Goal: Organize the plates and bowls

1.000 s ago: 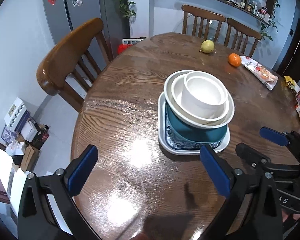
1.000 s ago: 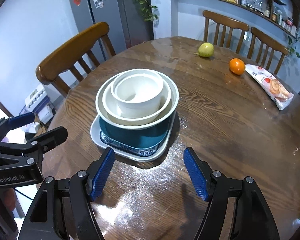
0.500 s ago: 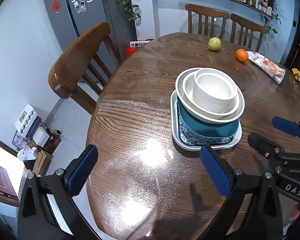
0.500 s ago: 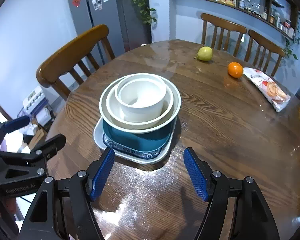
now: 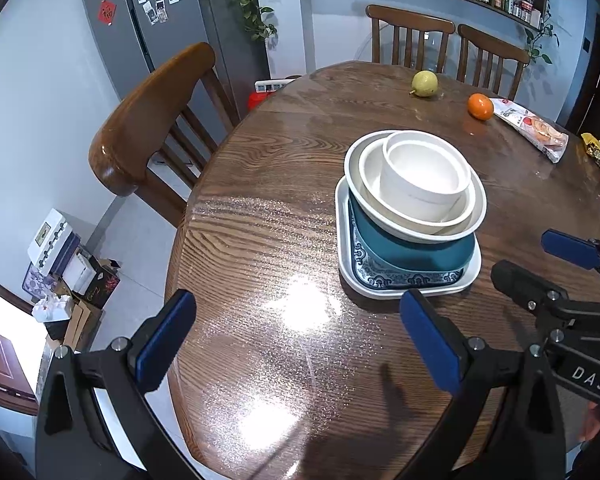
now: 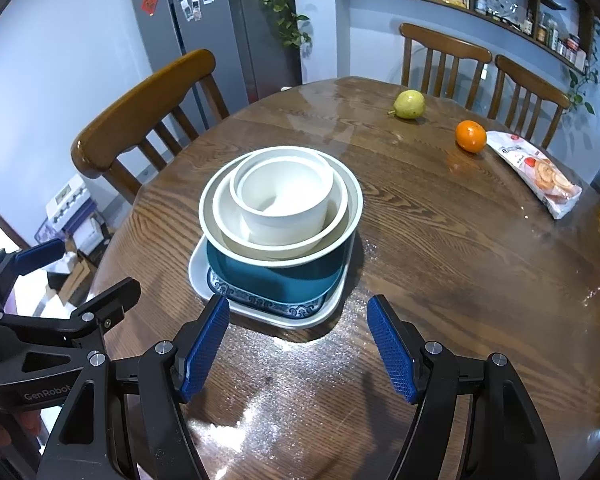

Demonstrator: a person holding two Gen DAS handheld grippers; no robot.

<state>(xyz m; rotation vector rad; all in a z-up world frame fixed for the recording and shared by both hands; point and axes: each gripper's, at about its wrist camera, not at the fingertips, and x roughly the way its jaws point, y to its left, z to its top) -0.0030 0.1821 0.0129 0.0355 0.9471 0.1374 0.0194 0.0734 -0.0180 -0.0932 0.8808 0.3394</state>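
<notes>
- Two grippers are where they were a second ago, and the dishes have not shifted; only the left wrist view has swung slightly. We judge the stacking finished or paused.
- Left of the tray (image 6: 198, 270) and beyond the table (image 6: 440, 240) edge, a wooden chair (image 6: 140, 108) stands clear of it.
- Near the tray's front-left corner, the left gripper (image 5: 296, 308) hangs over bare wood, jaws spread wide with nothing between them.
- On the tray sits a teal bowl (image 6: 276, 276), holding a wide white bowl (image 6: 352, 208), a smaller white bowl (image 6: 224, 220) and a deep white cup-like bowl (image 6: 284, 216).
- All four mouths face straight up. They are round, so they have no long axis.
- We see the tray lying flat, its front edge skewed toward the grippers. We cannot tell which side is longer.
- Just in front of the tray, the right gripper (image 6: 296, 308) is also spread and empty, its pads short of the rim.
- Well behind and right of the tray lie a pear (image 6: 410, 105), an orange (image 6: 471, 136) and a snack packet (image 6: 540, 172).
</notes>
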